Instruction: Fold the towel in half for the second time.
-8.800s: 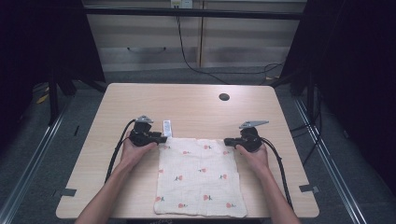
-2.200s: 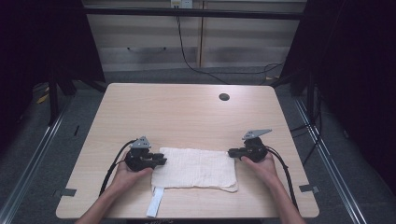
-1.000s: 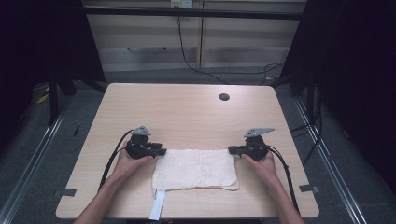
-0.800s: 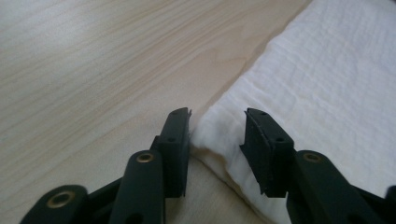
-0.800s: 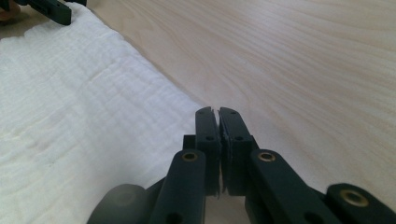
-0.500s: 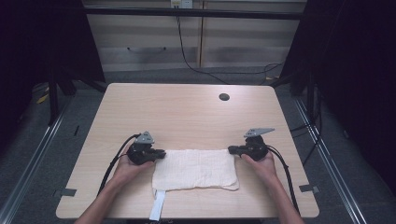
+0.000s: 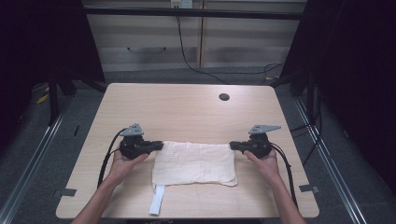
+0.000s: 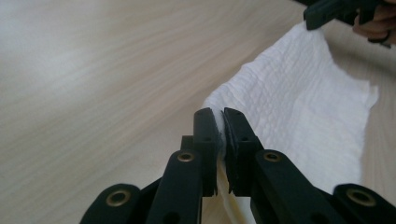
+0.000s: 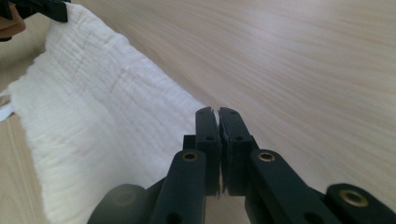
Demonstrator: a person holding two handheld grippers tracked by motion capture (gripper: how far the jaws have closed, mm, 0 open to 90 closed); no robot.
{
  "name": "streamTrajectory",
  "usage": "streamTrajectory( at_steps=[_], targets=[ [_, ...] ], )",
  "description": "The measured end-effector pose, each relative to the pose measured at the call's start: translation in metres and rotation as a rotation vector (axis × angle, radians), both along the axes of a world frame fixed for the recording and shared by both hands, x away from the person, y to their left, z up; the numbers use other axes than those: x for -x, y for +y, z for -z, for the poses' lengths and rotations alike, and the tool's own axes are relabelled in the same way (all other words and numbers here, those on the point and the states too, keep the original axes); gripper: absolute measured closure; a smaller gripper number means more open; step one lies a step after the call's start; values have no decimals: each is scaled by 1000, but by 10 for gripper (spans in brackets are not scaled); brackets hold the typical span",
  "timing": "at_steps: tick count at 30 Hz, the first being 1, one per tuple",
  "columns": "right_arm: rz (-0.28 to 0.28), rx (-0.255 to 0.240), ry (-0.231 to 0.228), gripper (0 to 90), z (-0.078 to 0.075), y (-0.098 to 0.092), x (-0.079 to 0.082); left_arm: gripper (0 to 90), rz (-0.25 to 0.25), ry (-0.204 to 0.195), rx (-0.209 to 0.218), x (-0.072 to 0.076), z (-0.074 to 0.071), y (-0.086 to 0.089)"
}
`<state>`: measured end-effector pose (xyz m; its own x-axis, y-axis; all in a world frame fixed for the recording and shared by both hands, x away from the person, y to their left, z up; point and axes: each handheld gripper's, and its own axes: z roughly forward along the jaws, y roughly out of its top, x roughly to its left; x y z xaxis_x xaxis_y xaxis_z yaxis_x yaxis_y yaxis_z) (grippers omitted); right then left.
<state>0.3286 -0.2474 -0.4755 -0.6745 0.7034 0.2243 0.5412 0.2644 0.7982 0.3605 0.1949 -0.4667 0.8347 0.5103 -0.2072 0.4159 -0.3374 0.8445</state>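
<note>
The big wooden worktop (image 7: 187, 107) fills the middle of the high view. On its near half lies a white cloth (image 7: 194, 162), folded into a wide strip that runs from left to right. The cloth sits between the two hands.

The left gripper (image 7: 156, 146) is at the far left corner of the cloth. Its jaws have just been closing, and now they pinch that corner tight, as the left gripper view (image 8: 219, 122) shows.

The right gripper (image 7: 233, 145) is at the far right corner of the cloth. Its jaws are squeezed together on the cloth edge there, seen in the right gripper view (image 9: 216, 122).

A thin white tag (image 7: 157, 199) hangs off the near left edge of the cloth.

A small dark round hole (image 7: 224, 97) sits far off on the worktop.
</note>
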Motion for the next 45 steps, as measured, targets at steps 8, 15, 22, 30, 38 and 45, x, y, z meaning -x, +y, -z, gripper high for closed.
streamTrajectory(
  at_steps=[8, 15, 22, 30, 38, 45],
  targets=[
    [-11, 6, -32, 874, -8, 6, 2, 845, -17, 16, 5, -4, 2, 6],
    [-29, 22, -33, 874, -6, 10, 4, 844, -35, 57, -39, -8, 19, 5],
    [-78, 11, -59, 873, -13, 16, 14, 844, -48, 80, -44, -9, 24, 6],
    [-137, 0, -72, 873, -22, 23, 31, 845, -72, 87, -42, -9, 25, 7],
    [-195, 32, -50, 873, -15, 31, 50, 848, -96, 80, -22, -8, 20, 11],
    [-225, 52, -21, 874, -7, 37, 70, 849, -99, 81, -18, -7, 20, 9]
  ],
)
